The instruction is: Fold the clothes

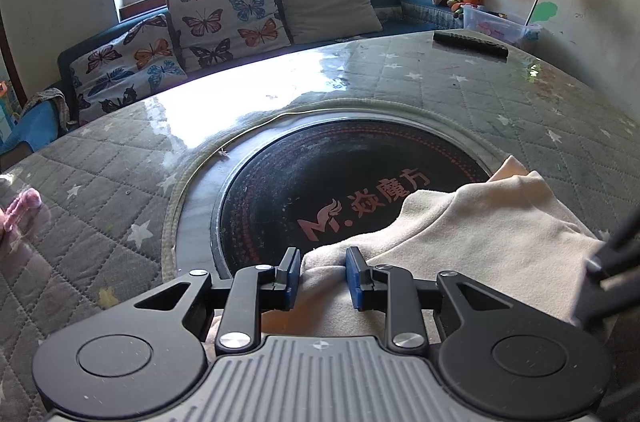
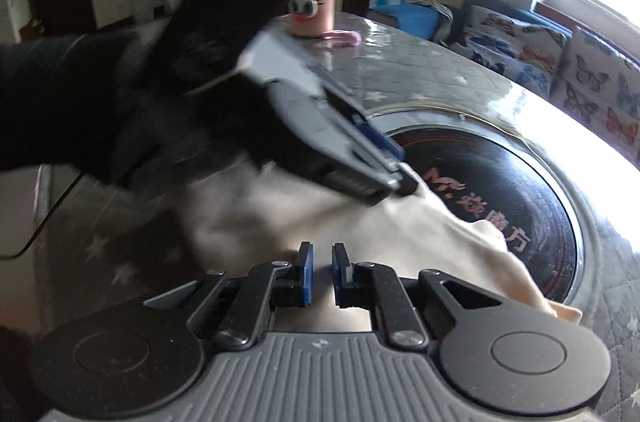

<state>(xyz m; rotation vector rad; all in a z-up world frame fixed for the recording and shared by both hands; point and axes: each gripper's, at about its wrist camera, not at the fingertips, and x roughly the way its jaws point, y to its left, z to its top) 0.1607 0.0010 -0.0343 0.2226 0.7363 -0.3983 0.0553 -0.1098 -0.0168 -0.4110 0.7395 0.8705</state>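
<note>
From the left wrist camera, the left gripper point(image 1: 323, 272) points down at a cream garment point(image 1: 480, 242) that lies on the table point(image 1: 120, 190), partly over the round black cooktop point(image 1: 340, 190) set into it. Its blue pads point(image 1: 354, 276) stand a moderate way apart with a bunched edge of the cloth between them – the right pad touches the fabric, but whether both press on it I cannot tell. At the right edge a dark, blurred part of the right gripper point(image 1: 612, 262) sits on the garment. Farther back a black remote point(image 1: 471, 43) lies on the table, with butterfly cushions point(image 1: 224, 22) on a sofa behind.

From the right wrist camera, the right gripper point(image 2: 321, 272) hovers over the near part of the cream garment point(image 2: 360, 222) – its jaws a narrow gap apart, nothing between the pads. Beyond it, the left gripper point(image 2: 400, 178), held in a black-gloved hand point(image 2: 132, 110), has its tips down at the cloth's far edge beside the cooktop point(image 2: 500, 190). A jar with cartoon eyes point(image 2: 316, 6) stands at the table's far side
</note>
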